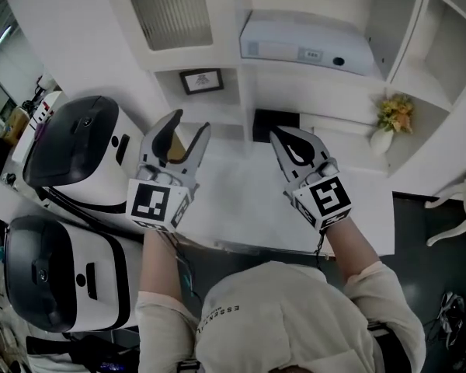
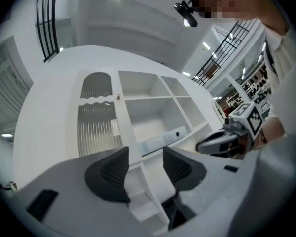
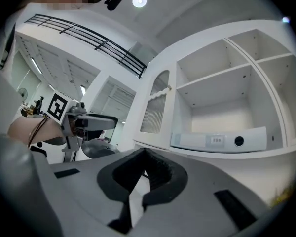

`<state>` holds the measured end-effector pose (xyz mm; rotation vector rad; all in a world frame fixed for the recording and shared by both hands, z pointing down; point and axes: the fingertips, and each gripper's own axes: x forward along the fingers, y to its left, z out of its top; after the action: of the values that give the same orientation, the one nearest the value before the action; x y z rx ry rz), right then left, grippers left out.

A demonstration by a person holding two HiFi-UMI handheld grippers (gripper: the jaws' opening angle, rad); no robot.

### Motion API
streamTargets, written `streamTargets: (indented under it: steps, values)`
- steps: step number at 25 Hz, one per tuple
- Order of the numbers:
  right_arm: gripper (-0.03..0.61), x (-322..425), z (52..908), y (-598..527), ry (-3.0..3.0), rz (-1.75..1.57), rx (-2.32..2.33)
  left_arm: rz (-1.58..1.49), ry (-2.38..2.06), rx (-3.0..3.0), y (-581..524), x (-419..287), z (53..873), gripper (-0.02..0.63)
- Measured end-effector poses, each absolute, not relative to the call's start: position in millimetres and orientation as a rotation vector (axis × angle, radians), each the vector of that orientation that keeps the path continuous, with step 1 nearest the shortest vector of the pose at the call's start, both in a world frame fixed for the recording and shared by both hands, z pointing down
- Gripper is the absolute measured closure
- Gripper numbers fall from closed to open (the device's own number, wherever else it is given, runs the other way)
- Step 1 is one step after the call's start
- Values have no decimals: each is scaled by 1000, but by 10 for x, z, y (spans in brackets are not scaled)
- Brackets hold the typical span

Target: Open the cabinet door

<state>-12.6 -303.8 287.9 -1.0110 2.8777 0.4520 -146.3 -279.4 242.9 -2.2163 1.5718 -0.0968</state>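
Observation:
The cabinet door [image 1: 171,10] is a white panel with ribbed glass at the upper left of a white shelf unit, and it stands closed. It also shows in the left gripper view as the door [image 2: 96,125] with a small knob [image 2: 118,97], and in the right gripper view as the door [image 3: 155,110]. My left gripper [image 1: 190,124] is open and empty, held below the door and well short of it. To its right my right gripper [image 1: 279,136] is shut on nothing. Both hover over the white counter [image 1: 241,208].
A white box-shaped device [image 1: 307,45] lies in the open shelf right of the door. A small picture frame [image 1: 201,80], a black item [image 1: 276,124] and a vase of flowers [image 1: 392,119] sit on lower shelves. Two white-and-black machines [image 1: 78,142] stand at the left.

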Motion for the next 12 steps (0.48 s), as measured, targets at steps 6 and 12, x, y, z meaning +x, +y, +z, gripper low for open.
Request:
streamTargets:
  steps: [6, 12]
  values:
    - [563, -176, 2724, -3354, 2855, 511, -1029, -61, 1436, -2164, -3325, -1430, 1819, 400]
    - [563, -195, 2498, -3665, 2781, 510, -1129, -60, 1322, -2136, -3726, -1483, 1241, 400]
